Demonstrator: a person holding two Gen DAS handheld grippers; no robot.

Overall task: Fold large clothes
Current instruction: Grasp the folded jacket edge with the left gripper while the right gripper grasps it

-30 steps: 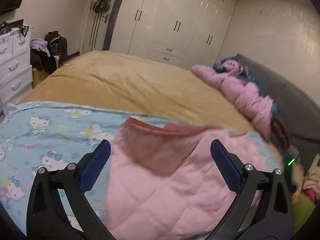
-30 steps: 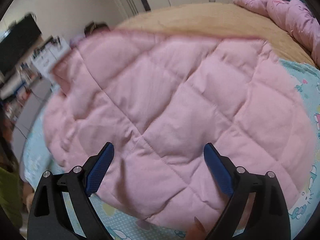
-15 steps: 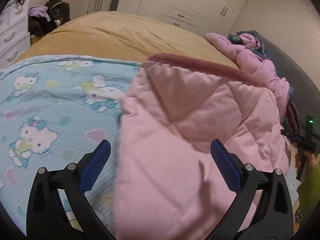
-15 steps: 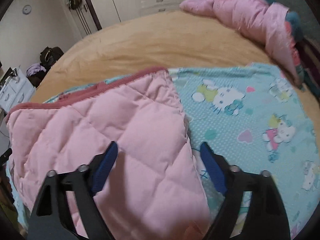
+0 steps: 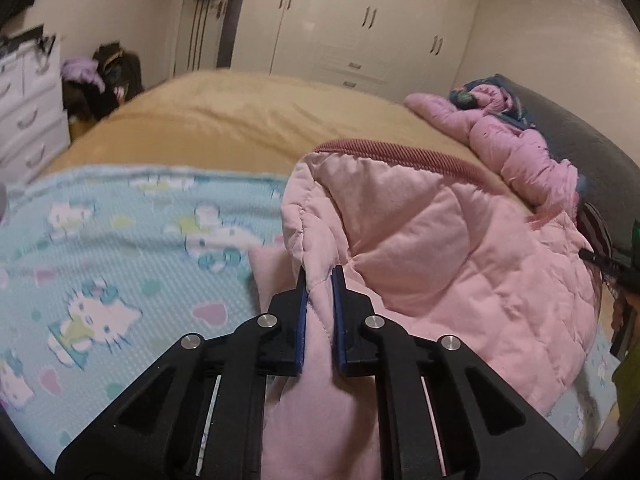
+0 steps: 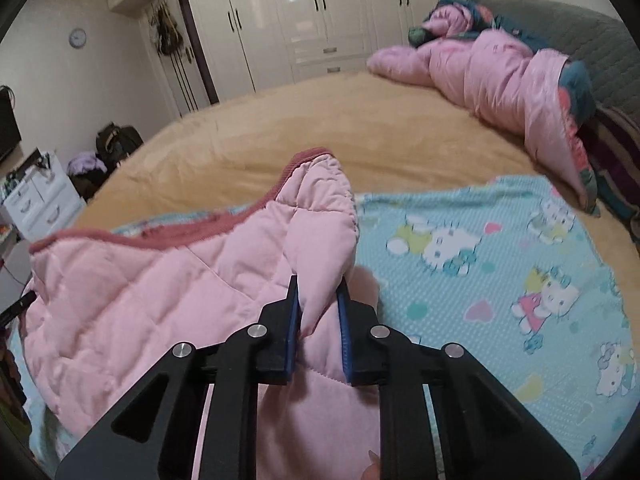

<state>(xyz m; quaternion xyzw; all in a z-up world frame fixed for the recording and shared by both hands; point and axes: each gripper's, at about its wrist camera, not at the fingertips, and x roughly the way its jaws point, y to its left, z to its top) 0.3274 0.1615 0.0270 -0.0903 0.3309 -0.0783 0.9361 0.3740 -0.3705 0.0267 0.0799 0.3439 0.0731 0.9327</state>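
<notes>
- The left gripper (image 5: 319, 276) was clamped on the near left edge of the pink quilted jacket (image 5: 432, 248), a fold of its fabric pinched between the blue pads.
- The right gripper (image 6: 318, 286) was likewise closed on the jacket (image 6: 168, 296), its pads squeezing a puckered corner on the garment's right edge.
- The jacket lay bunched on a cartoon-cat blanket (image 5: 120, 248), which was spread over the near part of a tan-covered bed (image 5: 248, 120).
- Its dark pink ribbed trim (image 5: 400, 152) ran along the far edge, towards the middle of the bed.
- In the right wrist view, the blanket (image 6: 500, 264) lay bare to the right of the jacket.
- A second pink coat (image 6: 488, 68) lay heaped at the far right of the bed, well apart from the jacket.
- White wardrobes (image 6: 304, 12) lined the far wall, and a white dresser (image 5: 24, 96) stood at the left.
</notes>
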